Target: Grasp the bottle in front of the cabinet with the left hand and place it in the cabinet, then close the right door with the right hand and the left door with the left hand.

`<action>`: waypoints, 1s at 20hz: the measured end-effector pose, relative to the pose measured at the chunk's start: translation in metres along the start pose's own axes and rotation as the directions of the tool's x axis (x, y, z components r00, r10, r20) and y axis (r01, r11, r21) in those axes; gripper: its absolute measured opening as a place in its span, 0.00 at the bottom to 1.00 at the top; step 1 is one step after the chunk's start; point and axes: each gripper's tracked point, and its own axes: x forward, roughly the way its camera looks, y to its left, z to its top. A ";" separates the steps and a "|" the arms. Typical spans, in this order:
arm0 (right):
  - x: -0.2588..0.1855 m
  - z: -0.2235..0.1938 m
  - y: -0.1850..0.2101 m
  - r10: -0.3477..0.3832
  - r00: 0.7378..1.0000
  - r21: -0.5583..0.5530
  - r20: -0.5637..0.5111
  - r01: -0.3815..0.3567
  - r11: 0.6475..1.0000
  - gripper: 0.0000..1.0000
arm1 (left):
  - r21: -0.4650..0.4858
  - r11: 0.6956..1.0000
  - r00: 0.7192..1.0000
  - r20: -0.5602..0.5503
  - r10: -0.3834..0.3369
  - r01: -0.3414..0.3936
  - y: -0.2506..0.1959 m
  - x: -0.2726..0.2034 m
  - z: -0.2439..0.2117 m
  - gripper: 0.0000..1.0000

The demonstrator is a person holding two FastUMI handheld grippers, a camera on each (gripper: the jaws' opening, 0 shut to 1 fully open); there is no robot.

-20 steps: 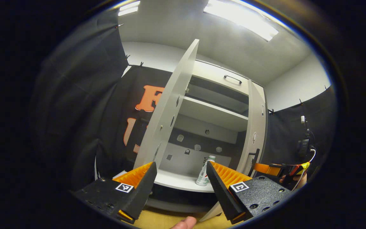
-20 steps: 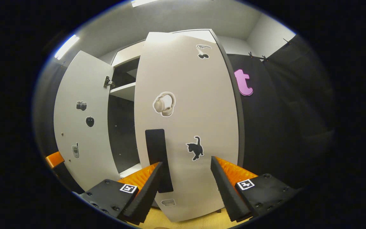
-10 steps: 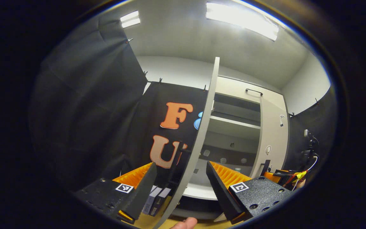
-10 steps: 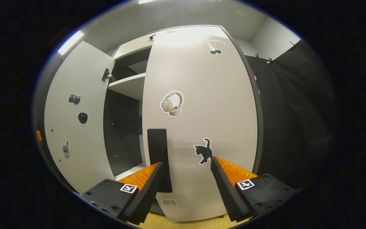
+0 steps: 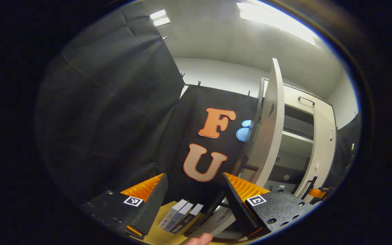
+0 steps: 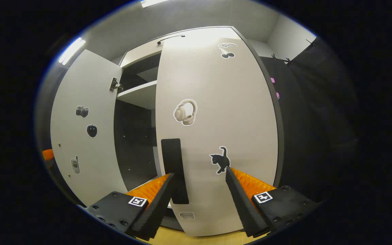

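Both my grippers are wide open, gripping nothing; the right gripper (image 6: 199,200) sits at the right door (image 6: 216,136), so a sloppy push could slip off its handle (image 6: 174,170) and leave it ajar.

Left gripper view: low, upward, outside the left door (image 5: 267,136). Right gripper view: close, facing the right door (image 6: 216,129). Shared: both doors.

Glaring ceiling strips (image 5: 277,20), fisheye-warped edges
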 end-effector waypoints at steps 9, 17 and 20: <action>-0.054 -0.003 -0.029 -0.050 0.999 0.023 0.004 0.050 0.998 0.98 | -0.016 0.999 1.000 -0.008 -0.030 0.030 0.004 0.021 -0.018 0.96; -0.080 -0.002 -0.046 -0.114 0.993 -0.023 0.014 0.115 0.993 0.98 | -0.027 0.993 0.993 -0.014 -0.114 0.114 -0.011 0.020 -0.021 0.93; -0.088 -0.002 -0.051 -0.133 0.991 -0.007 0.016 0.133 0.991 0.98 | -0.016 0.991 0.991 -0.023 -0.130 0.129 -0.017 0.016 -0.023 0.93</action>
